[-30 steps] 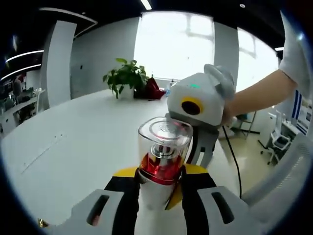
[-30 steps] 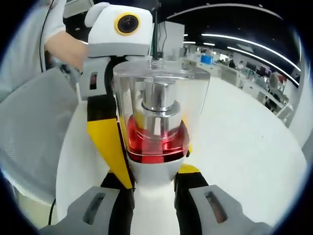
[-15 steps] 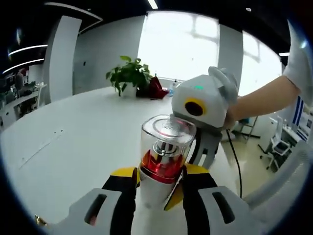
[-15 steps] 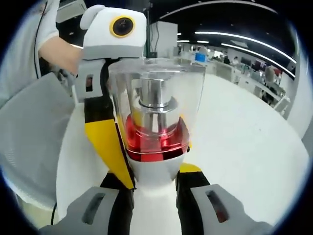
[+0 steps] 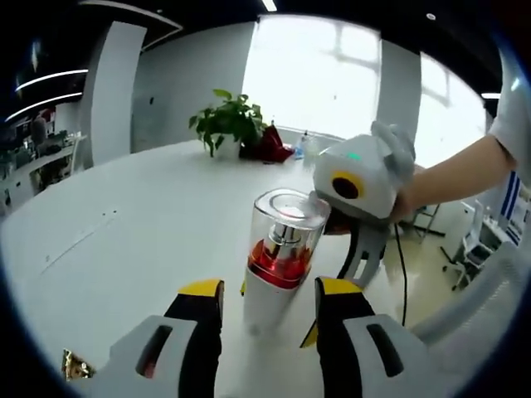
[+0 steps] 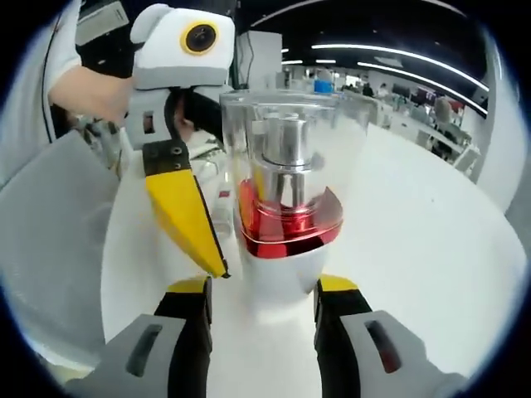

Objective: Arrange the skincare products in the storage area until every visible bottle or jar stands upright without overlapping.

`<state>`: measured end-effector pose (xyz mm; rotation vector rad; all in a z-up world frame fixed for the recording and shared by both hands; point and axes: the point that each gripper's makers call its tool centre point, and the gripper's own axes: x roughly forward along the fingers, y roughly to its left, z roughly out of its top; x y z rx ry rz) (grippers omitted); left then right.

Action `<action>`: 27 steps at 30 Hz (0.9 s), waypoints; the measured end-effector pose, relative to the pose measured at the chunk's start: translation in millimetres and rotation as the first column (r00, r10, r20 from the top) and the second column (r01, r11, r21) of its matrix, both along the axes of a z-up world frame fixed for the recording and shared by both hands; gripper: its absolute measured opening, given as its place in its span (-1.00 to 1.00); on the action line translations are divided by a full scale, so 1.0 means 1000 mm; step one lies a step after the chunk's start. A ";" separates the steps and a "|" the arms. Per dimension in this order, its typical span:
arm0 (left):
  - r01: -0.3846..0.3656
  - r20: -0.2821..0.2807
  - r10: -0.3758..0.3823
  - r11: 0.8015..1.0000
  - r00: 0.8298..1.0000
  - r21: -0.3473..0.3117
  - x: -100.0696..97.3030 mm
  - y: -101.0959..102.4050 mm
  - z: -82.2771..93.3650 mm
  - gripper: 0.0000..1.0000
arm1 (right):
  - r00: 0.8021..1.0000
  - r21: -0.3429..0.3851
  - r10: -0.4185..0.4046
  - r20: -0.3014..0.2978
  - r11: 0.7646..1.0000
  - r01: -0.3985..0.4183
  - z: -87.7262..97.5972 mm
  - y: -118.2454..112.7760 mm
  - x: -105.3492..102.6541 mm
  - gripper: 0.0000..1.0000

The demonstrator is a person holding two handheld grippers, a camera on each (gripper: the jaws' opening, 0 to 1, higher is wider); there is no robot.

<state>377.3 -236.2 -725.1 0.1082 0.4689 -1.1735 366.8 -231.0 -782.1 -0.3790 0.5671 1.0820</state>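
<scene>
Bottle (image 5: 280,265) upright on the white table (image 5: 124,240), clear cap over a silver pump and red collar, white body below. Left gripper (image 5: 264,319) with jaws spread, yellow tips flanking the bottle's base with a gap on each side, not touching as far as can be told. Right gripper (image 6: 261,307) likewise parted around the same bottle (image 6: 286,215), seen close up from the opposite side; white table visible between each jaw and the white body. Right gripper also in the left gripper view, just behind the bottle, held by a hand (image 5: 404,197); left gripper in the right gripper view, its yellow jaw tip angled down beside the bottle. Plant (image 5: 228,124) and something red at the table's far edge, well apart. Small gold scrap (image 5: 76,365) near the left gripper's lower left. Step in hand, judged: release after standing the bottle up. Next move likely a straight pull back of both grippers, without brushing the tall, narrow bottle, then a look for any other bottle or jar needing attention.
</scene>
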 end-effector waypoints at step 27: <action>-0.223 -0.089 0.227 0.974 0.970 0.050 -0.054 0.107 -0.004 0.33 | 0.958 0.141 -0.282 -0.060 0.947 0.287 0.031 0.002 -0.056 0.63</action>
